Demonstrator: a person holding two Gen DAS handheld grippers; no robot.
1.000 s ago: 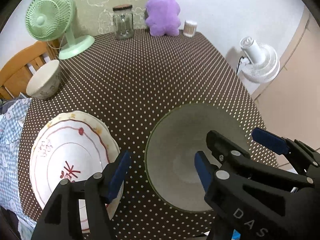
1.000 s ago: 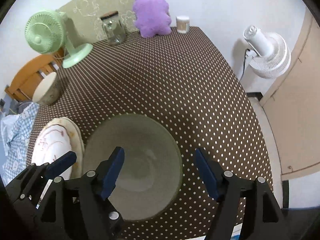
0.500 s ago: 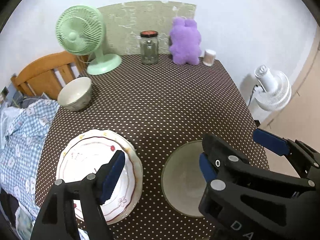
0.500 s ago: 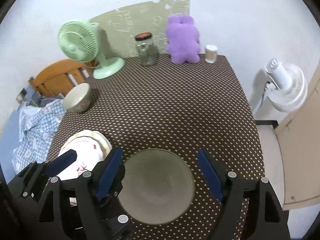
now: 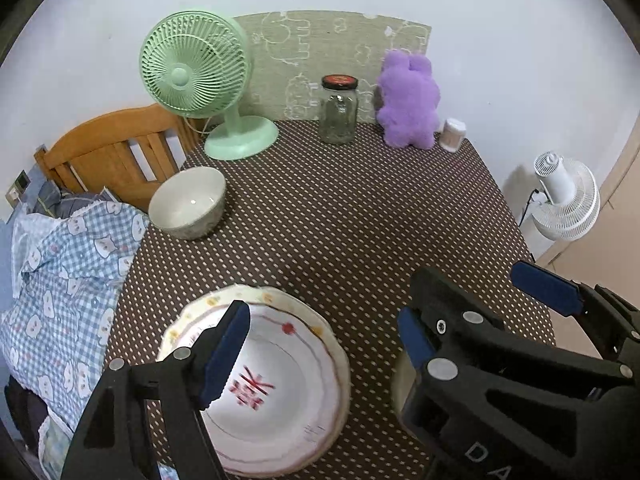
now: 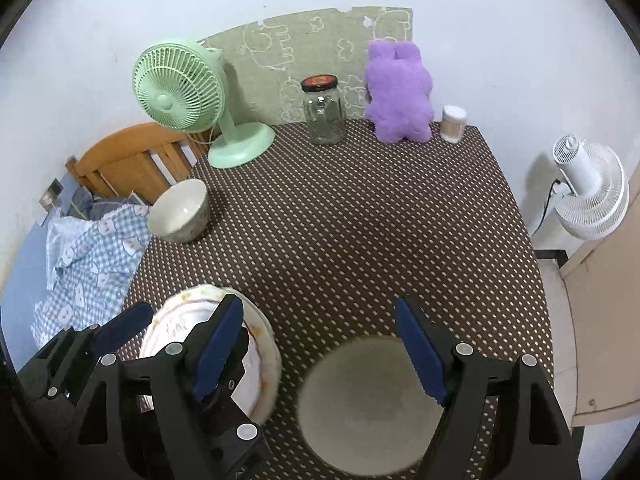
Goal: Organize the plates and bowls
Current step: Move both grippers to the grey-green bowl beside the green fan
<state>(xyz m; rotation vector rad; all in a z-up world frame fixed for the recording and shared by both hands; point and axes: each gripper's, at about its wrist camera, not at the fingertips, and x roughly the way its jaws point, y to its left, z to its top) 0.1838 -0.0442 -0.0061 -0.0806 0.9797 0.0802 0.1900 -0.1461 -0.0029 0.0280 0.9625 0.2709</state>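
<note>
Your left gripper (image 5: 320, 344) stood wide with nothing between its pads, hanging above the stacked plates (image 5: 280, 392) at the tabletop's 7 o'clock corner. Your right gripper (image 6: 320, 356) was just as wide and held nothing; the grey dish (image 6: 360, 404) lay below it at 6 o'clock on the tabletop (image 6: 360, 232), clear of both pads. In the right wrist view the plates (image 6: 264, 360) sat just beside the dish, at its 9 o'clock, apart from it, with your left gripper (image 6: 168, 328) over them. In the left wrist view your right gripper (image 5: 472, 312) hid nearly all of the dish (image 5: 400, 384).

Farther off, at 10 o'clock, a bowl (image 5: 188, 208) stood upright at the tabletop's edge, well apart from the plates. Beside it, off the tabletop, lay a blue checked cloth (image 5: 68, 272) and a wooden chair back (image 5: 112, 152).

Along the far edge you had a green fan (image 5: 200, 80) at 11 o'clock, a jar (image 5: 338, 112) with a dark lid at 12, a purple plush toy (image 5: 408, 100) at 1, and a small white pot (image 5: 452, 136) just beside the toy. A white fan (image 5: 568, 200) stood on the floor at 3 o'clock.
</note>
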